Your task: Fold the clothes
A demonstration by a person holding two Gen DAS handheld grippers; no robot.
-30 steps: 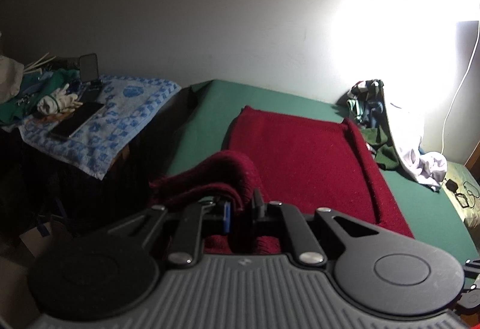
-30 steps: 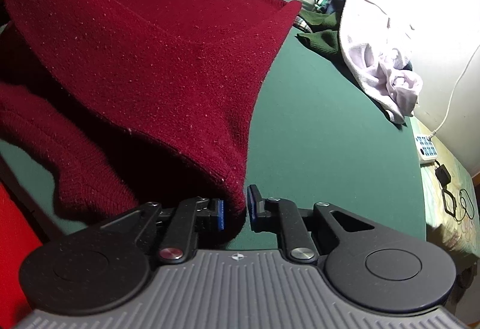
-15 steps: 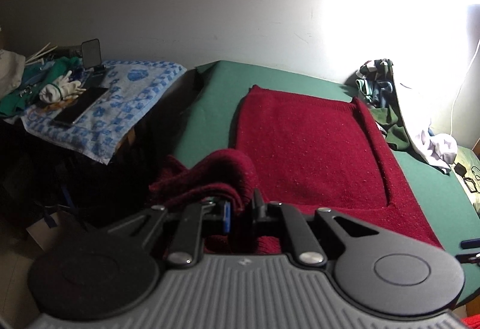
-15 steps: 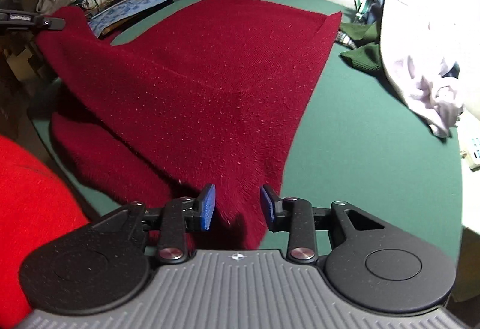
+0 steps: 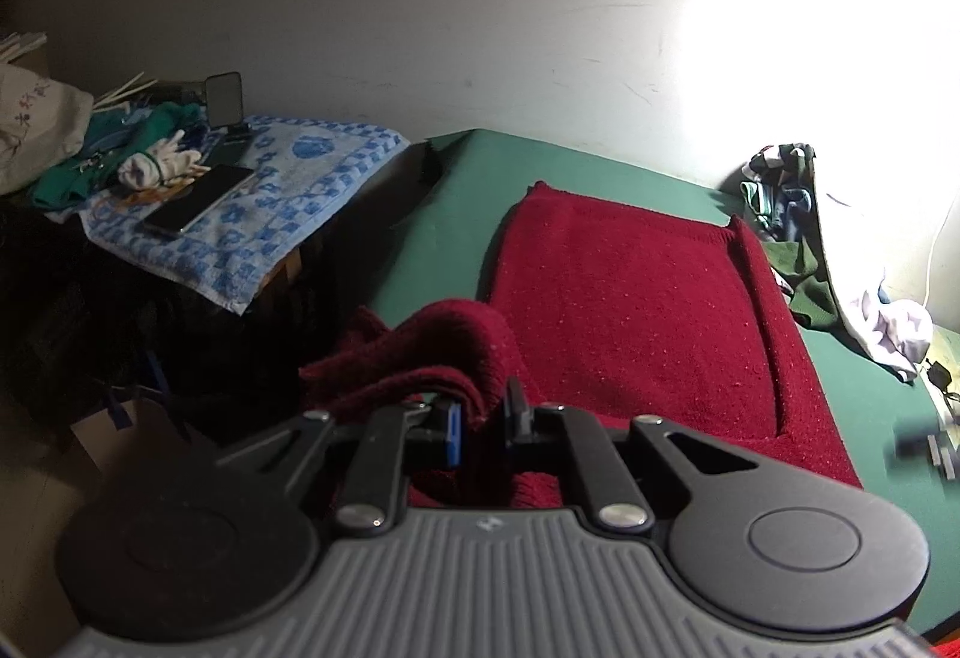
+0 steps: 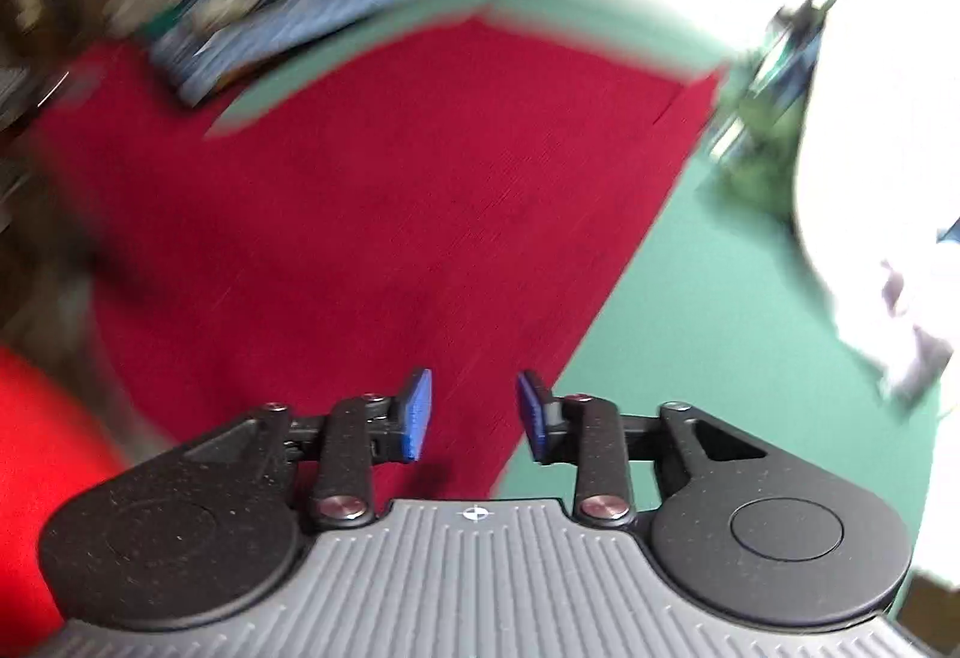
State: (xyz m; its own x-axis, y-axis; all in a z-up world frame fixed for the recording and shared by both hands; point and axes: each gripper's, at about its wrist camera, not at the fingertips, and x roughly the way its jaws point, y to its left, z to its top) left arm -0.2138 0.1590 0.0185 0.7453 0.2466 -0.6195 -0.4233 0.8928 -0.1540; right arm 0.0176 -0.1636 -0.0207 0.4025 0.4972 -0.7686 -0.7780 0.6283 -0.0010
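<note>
I find the dark red knit sweater (image 5: 630, 298) lying mostly flat on the green table (image 5: 444, 214), its far edge short of the table's far edge and its right side turned up in a narrow fold. The near left part of the sweater is bunched and lifted: my left gripper (image 5: 483, 427) is clamped on that bunch, fabric filling the gap between the pads. My right gripper (image 6: 471, 415) hangs above the sweater's near right corner with its blue pads (image 6: 415, 412) apart and nothing pinched between them; that view is blurred. Off the table's left edge I note a blue patterned towel (image 5: 270, 202) carrying a dark phone (image 5: 198, 199). At the far right corner sits a heap of clothes (image 5: 786, 202) with a white garment (image 5: 882, 322).
</note>
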